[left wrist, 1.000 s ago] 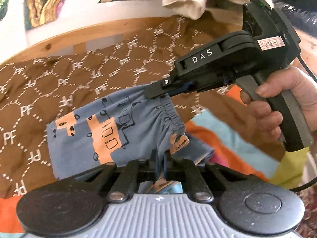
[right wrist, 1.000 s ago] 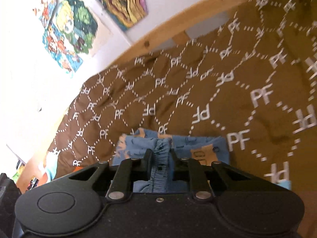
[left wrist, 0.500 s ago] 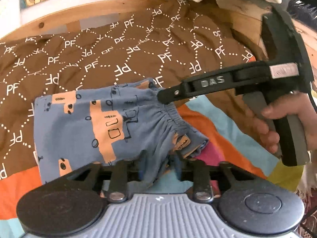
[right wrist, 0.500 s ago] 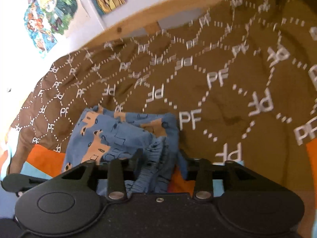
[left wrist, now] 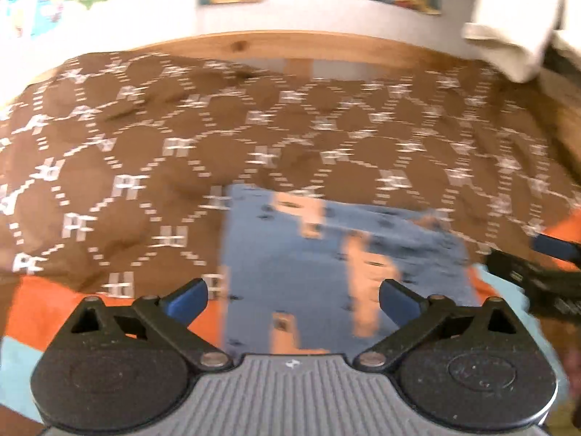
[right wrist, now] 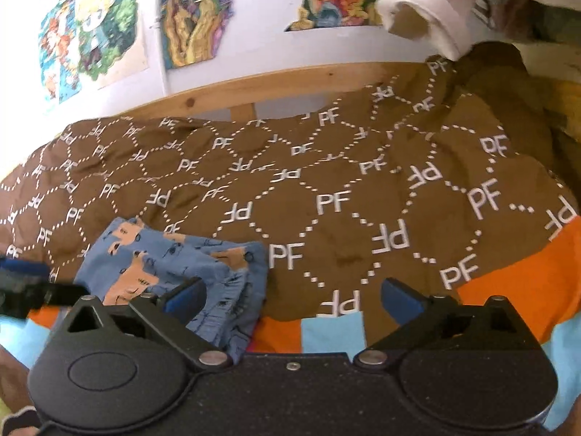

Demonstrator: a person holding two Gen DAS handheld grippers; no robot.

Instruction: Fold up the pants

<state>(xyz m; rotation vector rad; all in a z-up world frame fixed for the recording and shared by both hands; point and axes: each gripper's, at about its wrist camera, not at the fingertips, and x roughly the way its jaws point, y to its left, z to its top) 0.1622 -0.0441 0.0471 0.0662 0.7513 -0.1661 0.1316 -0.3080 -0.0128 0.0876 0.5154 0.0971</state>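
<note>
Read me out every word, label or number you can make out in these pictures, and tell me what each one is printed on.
"PF": white letters repeated all over the brown blanket, some upside down or mirrored; sharp in the right wrist view, smeared in the left wrist view.
Blue pants: orange and dark print only, no readable text.
Wall posters: artwork, no legible words.
Left gripper and right gripper: no readable labels.

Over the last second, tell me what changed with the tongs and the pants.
Both tongs let go: the left tongs and right tongs, each clamped on the pants' waistband a second ago, now stand wide open and empty. The pants dropped flat, folded, and both tongs drew back from them. The brown blanket and wooden rail stayed put.
</note>
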